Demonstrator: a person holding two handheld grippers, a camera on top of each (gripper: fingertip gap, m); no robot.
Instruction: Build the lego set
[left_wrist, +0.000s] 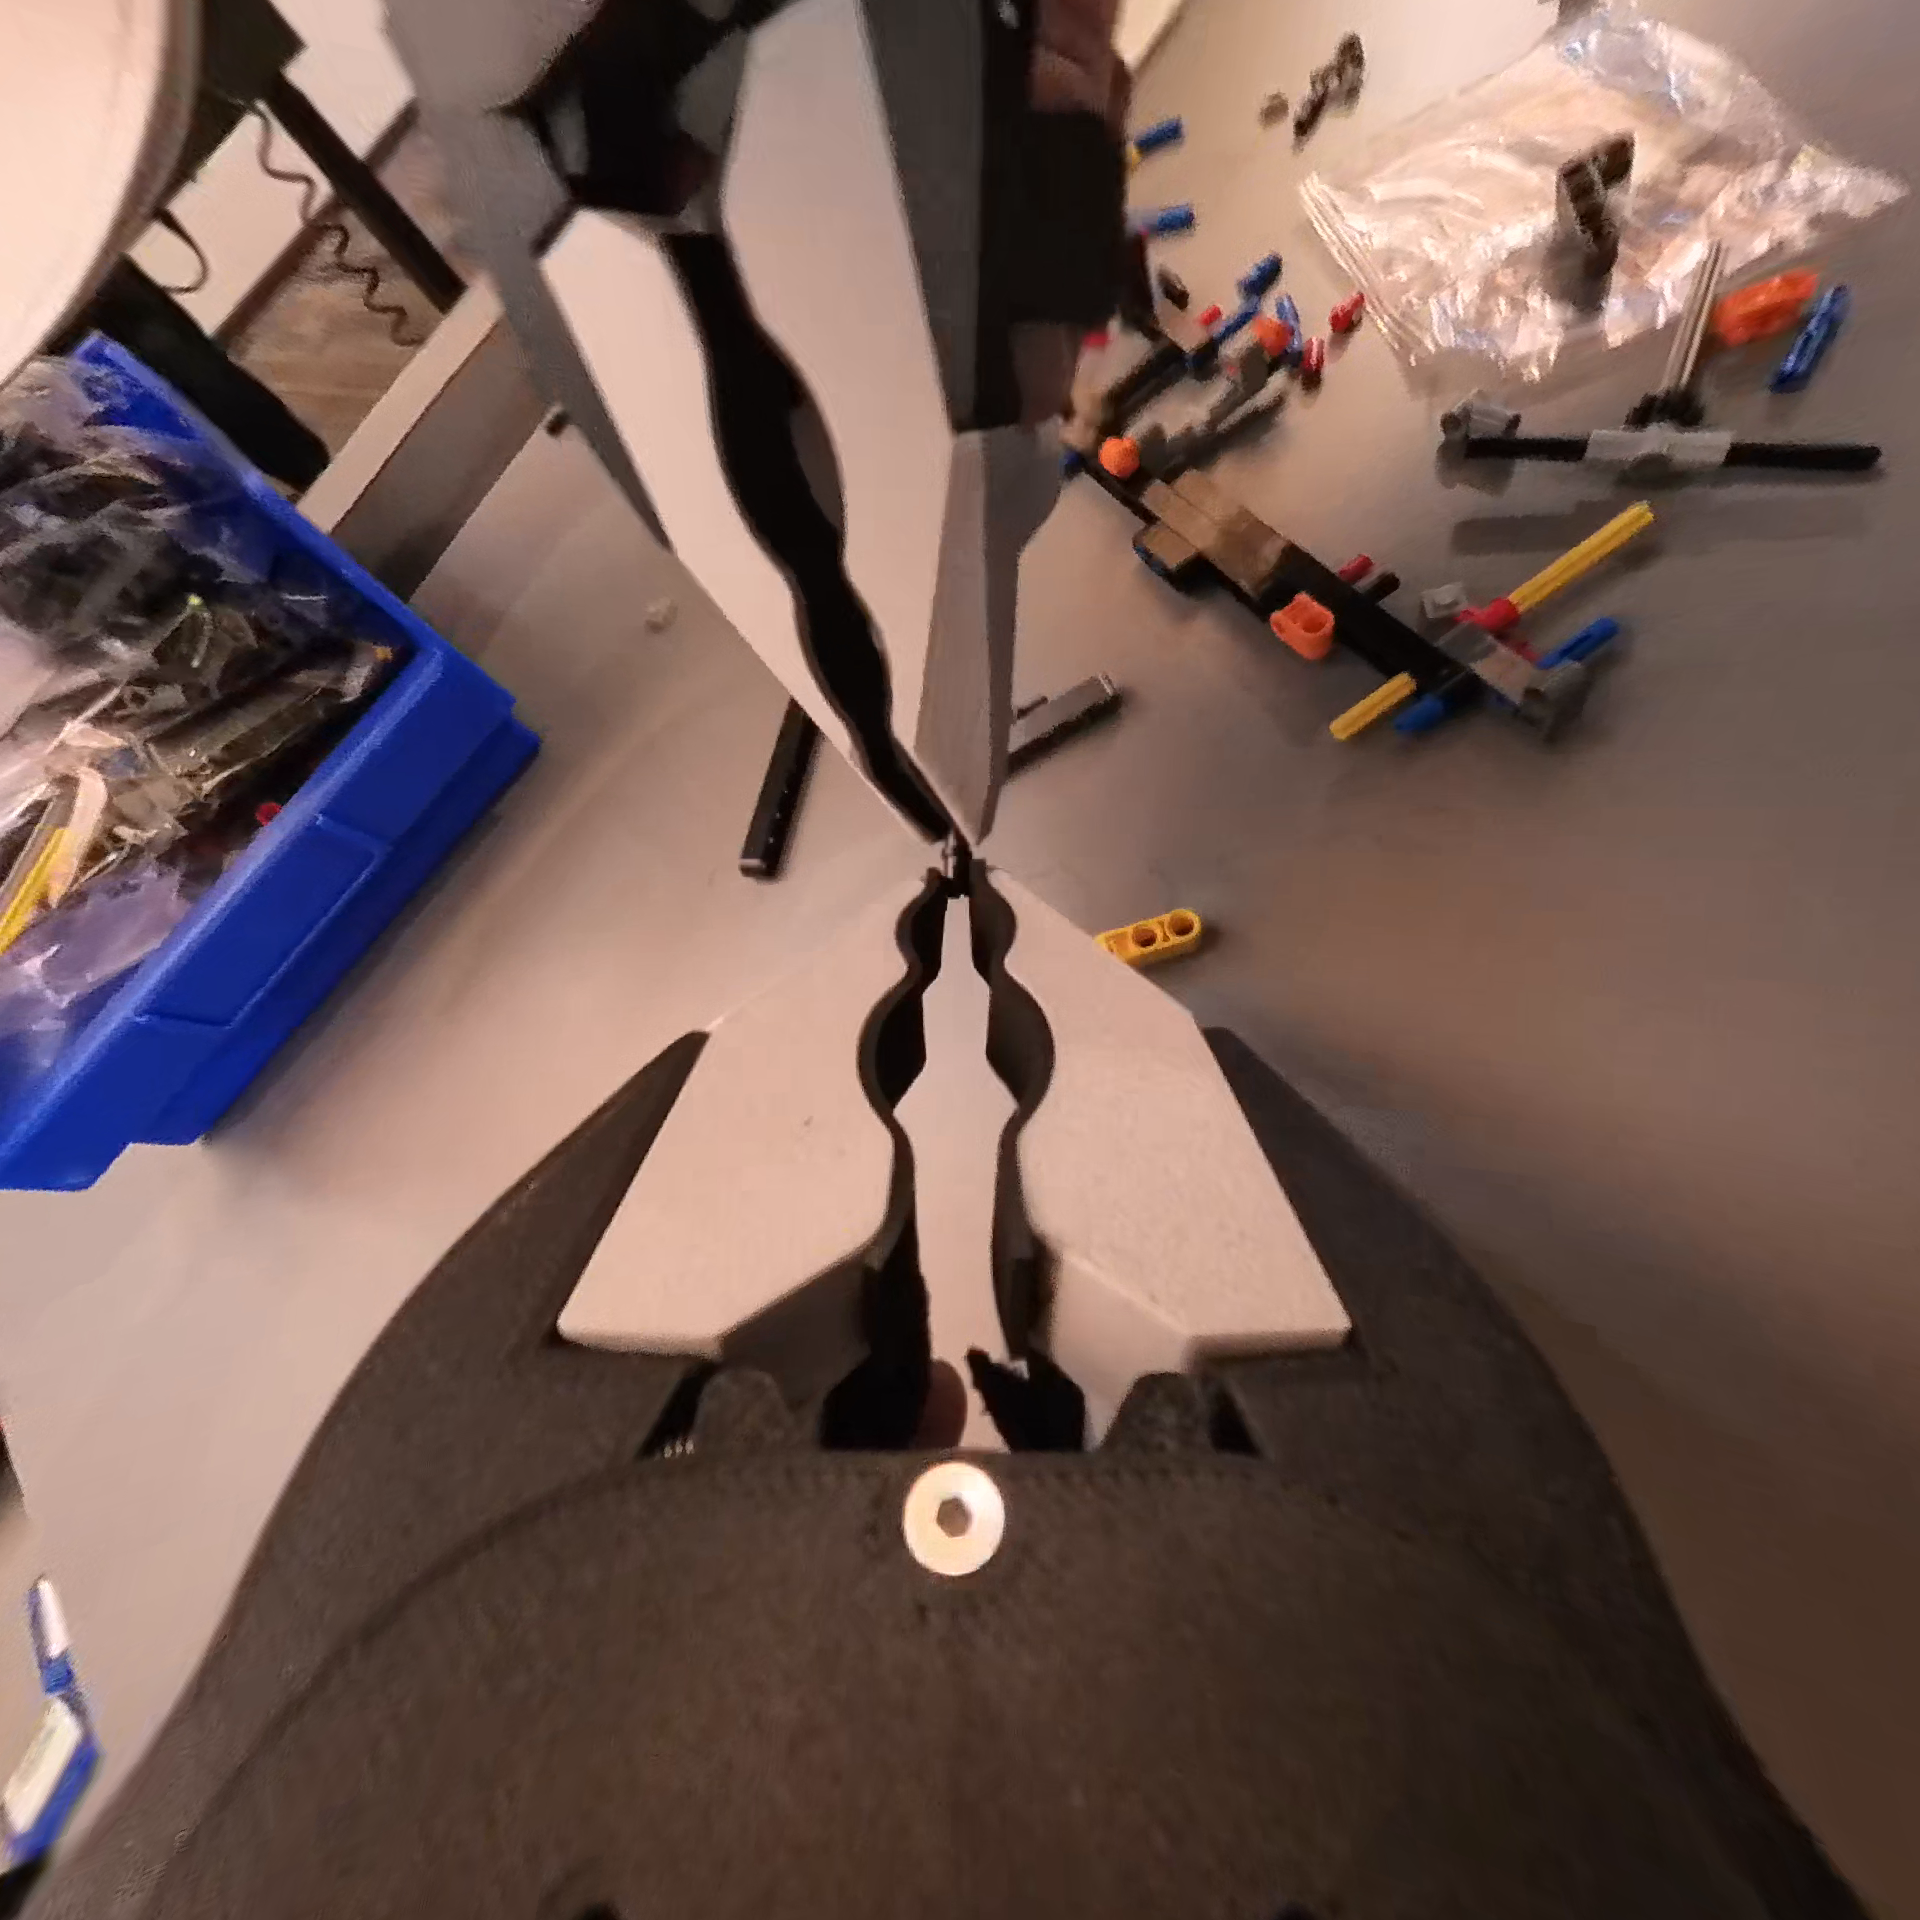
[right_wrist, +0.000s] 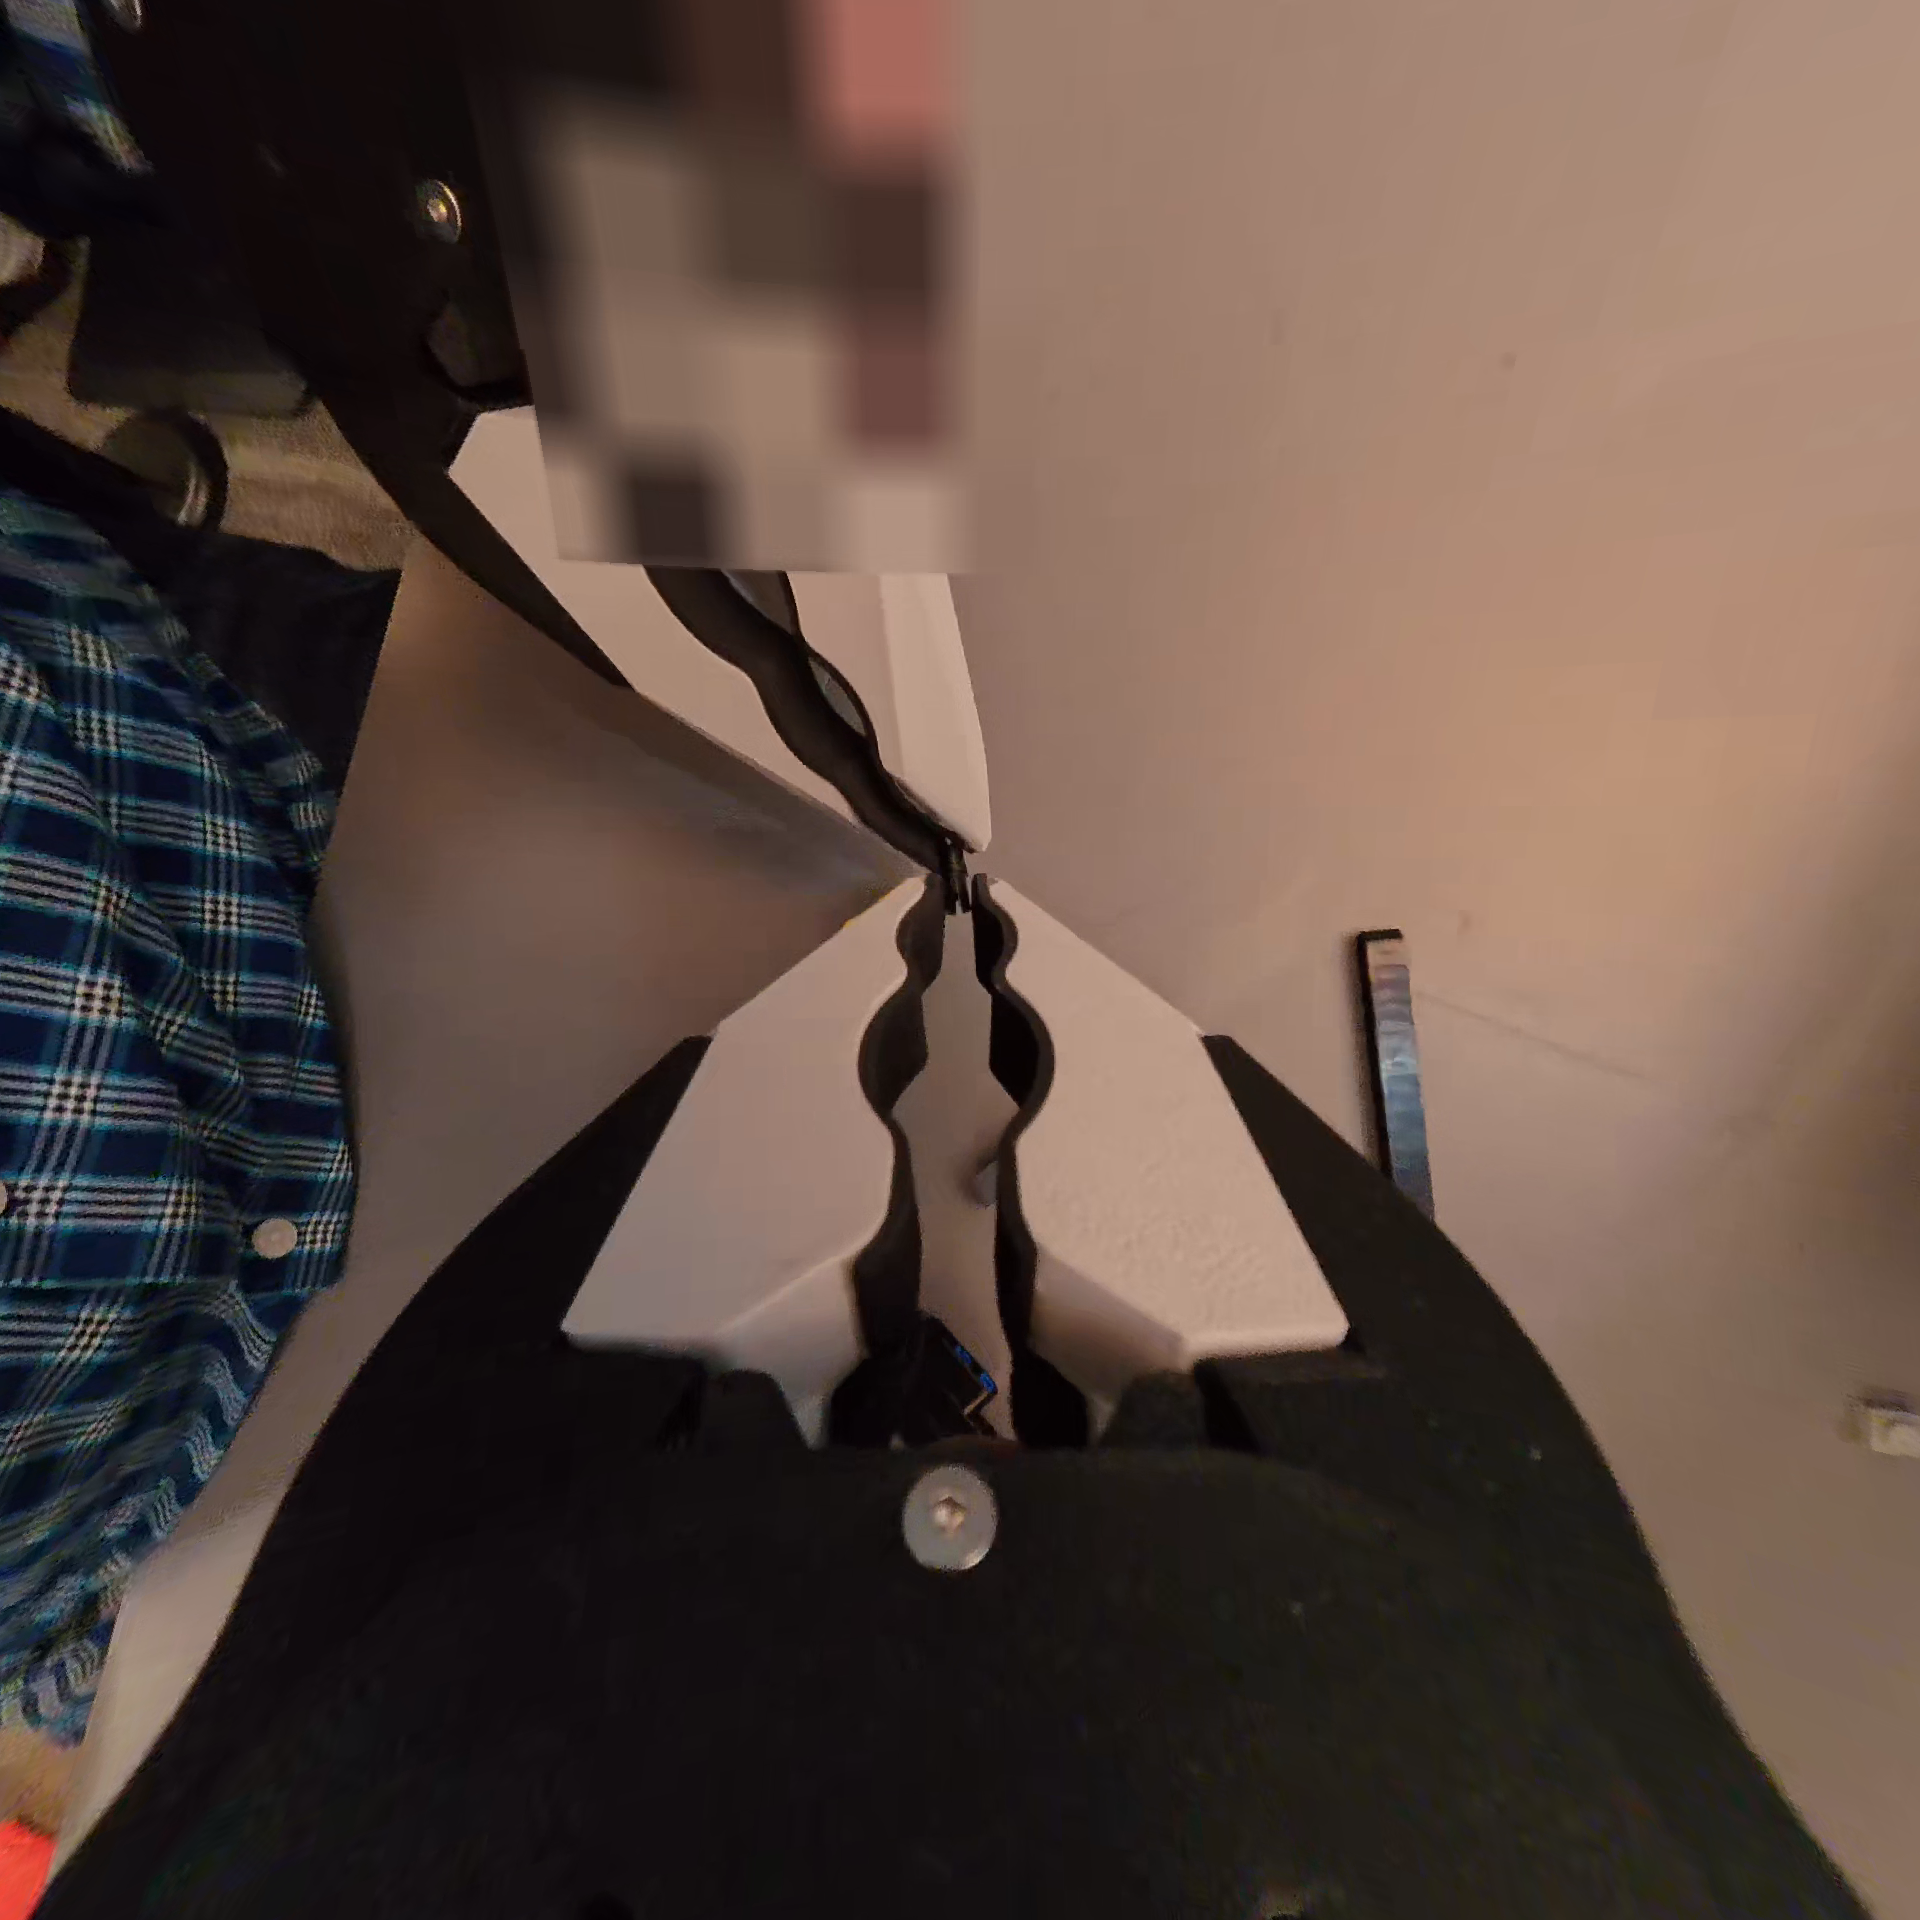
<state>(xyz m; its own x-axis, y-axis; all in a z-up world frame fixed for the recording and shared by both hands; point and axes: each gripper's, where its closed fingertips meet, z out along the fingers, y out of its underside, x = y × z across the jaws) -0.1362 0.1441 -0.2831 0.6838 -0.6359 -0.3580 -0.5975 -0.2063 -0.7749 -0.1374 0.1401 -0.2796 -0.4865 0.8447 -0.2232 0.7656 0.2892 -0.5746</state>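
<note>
My left gripper (left_wrist: 954, 888) and my right gripper (left_wrist: 961, 826) meet tip to tip above the grey table. Each is shut on an end of a small black Lego piece (left_wrist: 953, 860) held between them. In the right wrist view my right gripper (right_wrist: 954, 896) comes up from below. My left gripper (right_wrist: 951, 836) comes in there from the upper left, with the black piece (right_wrist: 953, 868) at the joint. The piece is too small and hidden to tell its shape. A partly built black and grey Lego assembly (left_wrist: 1299, 582) lies on the table at the right.
A yellow short beam (left_wrist: 1148, 938), a long black beam (left_wrist: 779, 790) and a dark grey beam (left_wrist: 1065, 712) lie near the tips. A blue bin (left_wrist: 312, 904) of bagged parts stands left. A clear bag (left_wrist: 1558, 208) and loose pins lie far right. A person's plaid shirt (right_wrist: 135, 935) is close. Less than 4 cm separates the two grippers' tips.
</note>
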